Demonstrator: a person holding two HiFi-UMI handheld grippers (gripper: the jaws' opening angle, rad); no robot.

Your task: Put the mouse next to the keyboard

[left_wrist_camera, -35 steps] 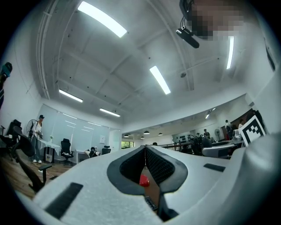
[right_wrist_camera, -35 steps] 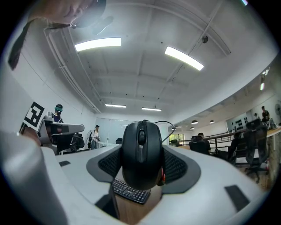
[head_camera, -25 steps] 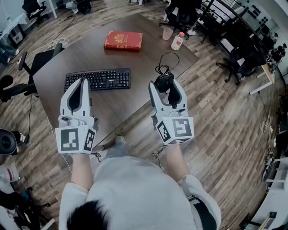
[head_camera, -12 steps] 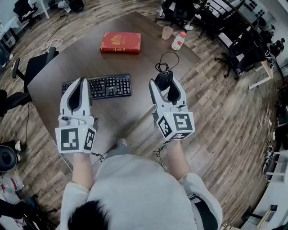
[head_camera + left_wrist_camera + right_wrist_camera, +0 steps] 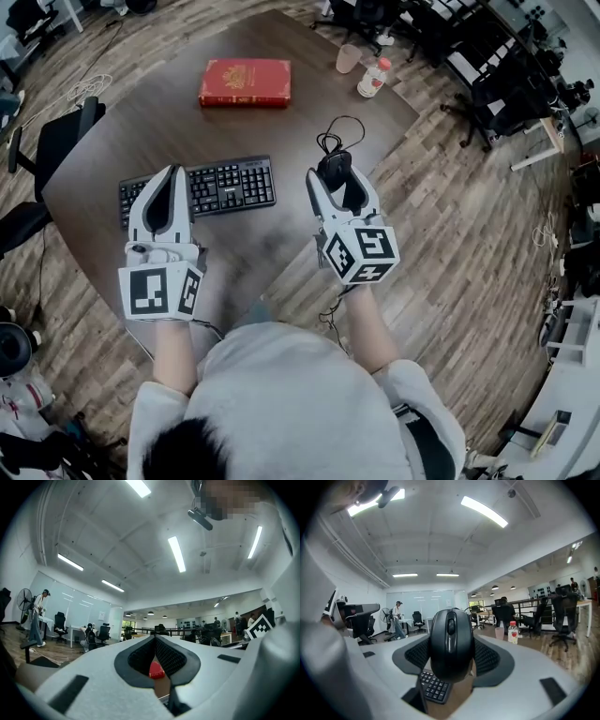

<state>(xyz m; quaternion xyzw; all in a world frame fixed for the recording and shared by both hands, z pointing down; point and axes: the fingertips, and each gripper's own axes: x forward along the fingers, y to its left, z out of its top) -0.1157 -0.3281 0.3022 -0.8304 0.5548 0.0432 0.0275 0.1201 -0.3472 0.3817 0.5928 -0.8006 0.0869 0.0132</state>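
A black wired mouse [image 5: 335,171] sits between the jaws of my right gripper [image 5: 336,176], which is shut on it near the table's right edge. Its cable [image 5: 330,141] loops on the table behind it. In the right gripper view the mouse [image 5: 450,639] fills the gap between the jaws, with the black keyboard [image 5: 433,686] showing below it. The keyboard [image 5: 225,186] lies on the dark table [image 5: 281,131], left of the mouse. My left gripper [image 5: 172,172] is shut on nothing and hangs over the keyboard's left half.
A red book [image 5: 244,82] lies at the table's far side and shows between the left jaws [image 5: 156,670]. A cup [image 5: 348,58] and a small bottle [image 5: 371,78] stand at the far right corner. Office chairs [image 5: 52,141] surround the table on a wooden floor.
The right gripper, still holding the mouse, has drawn slightly nearer the keyboard's right end. The head view has shifted, and the left gripper now overlaps the keyboard.
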